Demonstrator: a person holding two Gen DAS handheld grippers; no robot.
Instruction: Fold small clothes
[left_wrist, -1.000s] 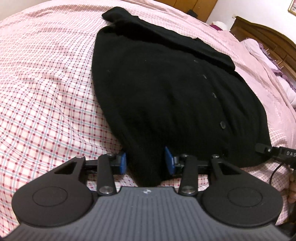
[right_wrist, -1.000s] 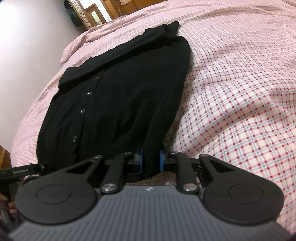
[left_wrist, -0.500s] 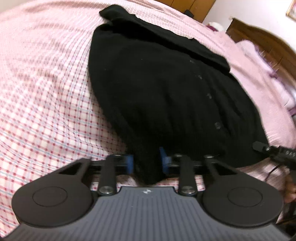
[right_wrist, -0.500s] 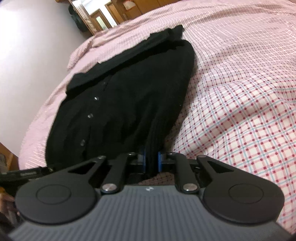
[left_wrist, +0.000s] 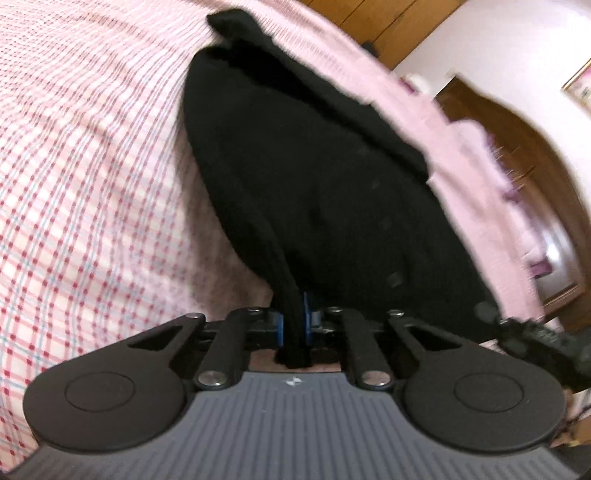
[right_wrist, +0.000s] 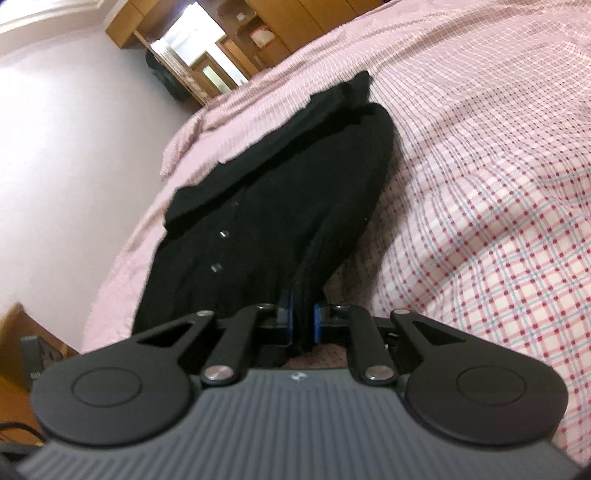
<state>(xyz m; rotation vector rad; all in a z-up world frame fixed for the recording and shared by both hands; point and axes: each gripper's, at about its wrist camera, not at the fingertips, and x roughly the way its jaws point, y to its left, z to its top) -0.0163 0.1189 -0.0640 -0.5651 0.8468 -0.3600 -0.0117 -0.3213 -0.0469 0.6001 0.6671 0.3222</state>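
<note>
Right now both grippers are pinching the near hem of a black cardigan (left_wrist: 332, 192) that lies spread on a bed with a pink checked bedspread (left_wrist: 81, 177). The left gripper (left_wrist: 293, 325) has its blue pads pressed tight on a bunched ridge of knit at one bottom corner, and the right gripper (right_wrist: 303, 325) does the same at the other corner, its pads squeezing a thick ribbed fold. From the right view the cardigan (right_wrist: 266, 206) runs away from the hem toward its collar end at the far side of the bedspread (right_wrist: 480, 155), with a row of small buttons (right_wrist: 223, 233) showing down the front. The fabric near each grip is drawn up off the bed into a taut ridge, while the far part rests flat. Holding both hem corners at once makes sense, I'd say, for carrying the bottom edge up toward the collar in an even fold, so neither side lags or twists. The left view is blurred. A wooden headboard (left_wrist: 517, 147) stands beyond the bed.
</note>
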